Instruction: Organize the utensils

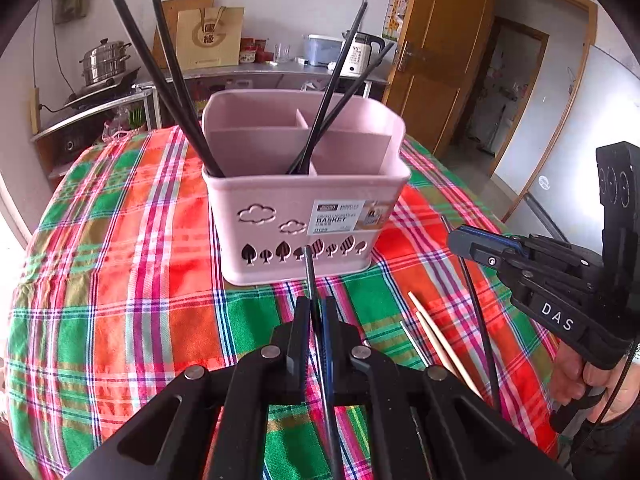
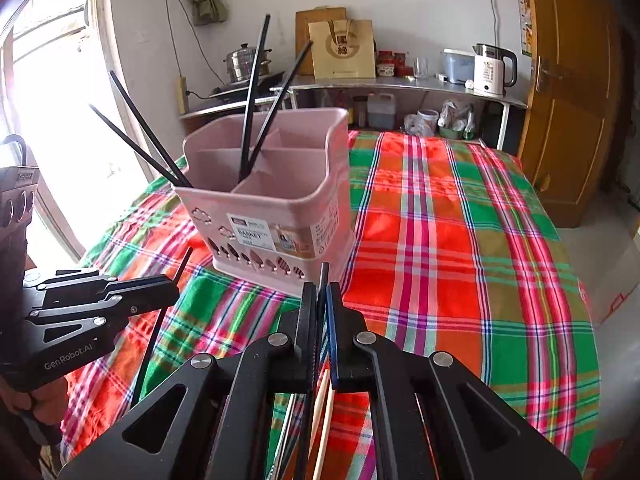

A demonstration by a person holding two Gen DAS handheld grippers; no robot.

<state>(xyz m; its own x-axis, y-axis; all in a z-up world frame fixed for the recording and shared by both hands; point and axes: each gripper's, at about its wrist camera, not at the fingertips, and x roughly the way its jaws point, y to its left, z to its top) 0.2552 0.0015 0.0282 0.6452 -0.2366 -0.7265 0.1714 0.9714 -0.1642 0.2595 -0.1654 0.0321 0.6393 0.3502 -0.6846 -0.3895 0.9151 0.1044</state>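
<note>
A pink divided basket (image 1: 280, 216) (image 2: 276, 216) stands on the plaid tablecloth (image 1: 132, 280). Two black chopsticks (image 1: 172, 80) lean out of its left corner and two more (image 1: 340, 92) out of the middle compartment. At the bottom of the left wrist view, my left gripper (image 1: 318, 300) (image 2: 176, 286) is shut on a black chopstick (image 1: 309, 268) raised in front of the basket. To its right, my right gripper (image 2: 320, 288) (image 1: 454, 240) is shut on another black chopstick (image 2: 323, 274) (image 1: 480, 320). Two wooden chopsticks (image 1: 440, 340) (image 2: 324, 408) and a metal one (image 1: 414, 342) lie on the cloth beneath the grippers.
A steel counter (image 2: 400, 84) behind the table carries a steamer pot (image 1: 105, 62), a paper bag (image 2: 344, 50), jars and a white kettle (image 2: 490, 70). A wooden door (image 2: 568, 120) is at the right. The table edge (image 2: 588, 320) drops off on the right.
</note>
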